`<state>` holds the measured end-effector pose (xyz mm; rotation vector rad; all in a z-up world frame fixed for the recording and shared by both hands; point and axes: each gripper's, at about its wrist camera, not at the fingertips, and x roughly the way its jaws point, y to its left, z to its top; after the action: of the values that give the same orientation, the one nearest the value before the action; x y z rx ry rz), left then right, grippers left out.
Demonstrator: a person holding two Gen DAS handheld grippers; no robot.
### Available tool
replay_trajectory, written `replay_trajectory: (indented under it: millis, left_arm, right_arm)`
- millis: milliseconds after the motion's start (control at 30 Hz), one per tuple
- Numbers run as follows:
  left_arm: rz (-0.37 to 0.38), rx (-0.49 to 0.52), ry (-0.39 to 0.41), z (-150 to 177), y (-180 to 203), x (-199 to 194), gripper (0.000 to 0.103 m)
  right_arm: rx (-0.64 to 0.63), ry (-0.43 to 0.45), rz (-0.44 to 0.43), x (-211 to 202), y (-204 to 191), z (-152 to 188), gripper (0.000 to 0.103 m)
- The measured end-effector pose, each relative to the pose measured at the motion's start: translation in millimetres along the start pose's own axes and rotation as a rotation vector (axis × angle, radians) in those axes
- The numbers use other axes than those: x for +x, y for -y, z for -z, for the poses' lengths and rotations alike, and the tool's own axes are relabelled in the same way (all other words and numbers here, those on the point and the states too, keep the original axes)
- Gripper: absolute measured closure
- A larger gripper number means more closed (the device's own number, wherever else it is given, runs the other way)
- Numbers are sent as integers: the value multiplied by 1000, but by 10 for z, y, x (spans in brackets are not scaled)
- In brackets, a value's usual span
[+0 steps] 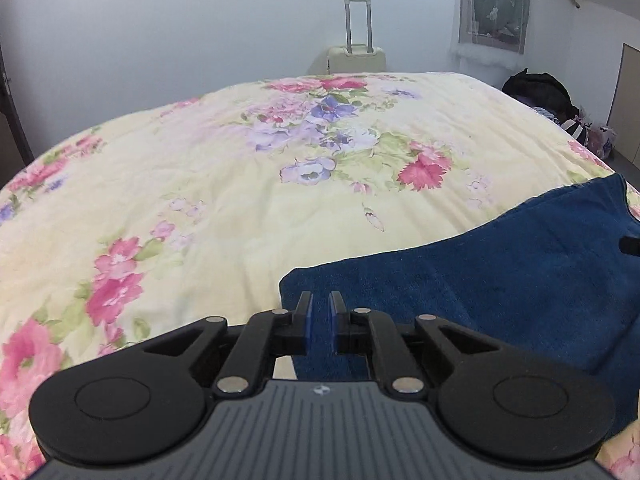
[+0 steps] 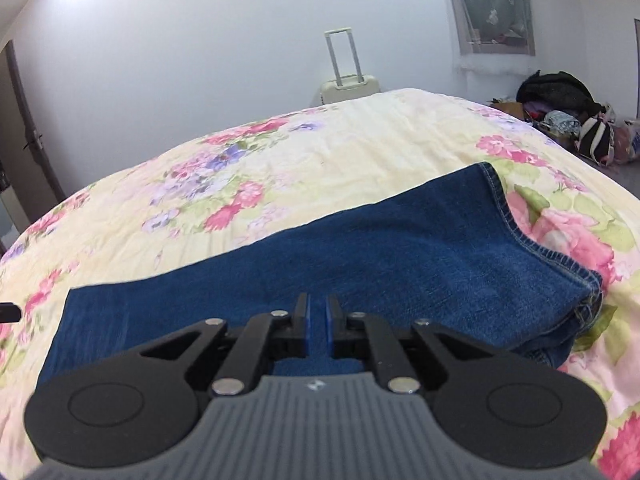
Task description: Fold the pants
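Both low over bed [image 1: 160, 184], wallward.
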<state>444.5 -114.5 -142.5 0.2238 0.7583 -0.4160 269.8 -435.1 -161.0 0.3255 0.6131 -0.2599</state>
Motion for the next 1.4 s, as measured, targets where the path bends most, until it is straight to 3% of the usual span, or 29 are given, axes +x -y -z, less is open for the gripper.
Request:
replay_trajectory:
  millis: [267,433,567,633,667,733,800,967,1100,1200,1400]
  left_arm:
    - [7,-38,-130,116,-200,864,97]
    - [-25,-57,-139,117,-209,897,96]
    - [-89,-89,-139,49,-198,642,95]
    - [-51,-146,-140,55,-225,409,78]
    - [-30,-172,-135,80,-229,274,74]
    - [-16,-195,-134,164,-209,50,58]
    - [6,-222,-134,276,-206,-114,49]
    - [13,-354,-149,619,-313,-249,47]
    - [69,-523,-157,850,-471,-235,46]
    - [105,-623,-157,927,-567,-182,43]
    - [186,-729,-148,1001,-657,52,36]
  right_arm:
    - [1,-72,96,381,265,81,103]
    - [15,-105,87,532,334,138,103]
    - [5,-106,97,504,314,135,103]
    - [-4,-95,98,414,278,111,102]
    - [-18,-77,81,315,231,103,99]
    - [-37,-36,20,82,115,90,99]
    - [-58,-5,-43,-156,-41,73,99]
    - [-177,8,-142,-517,-379,246,89]
    - [-243,-19,-142,-396,-472,438,89]
    - [-235,-102,-122,-191,-441,522,89]
    - [-258,-242,-122,-51,-380,822,89]
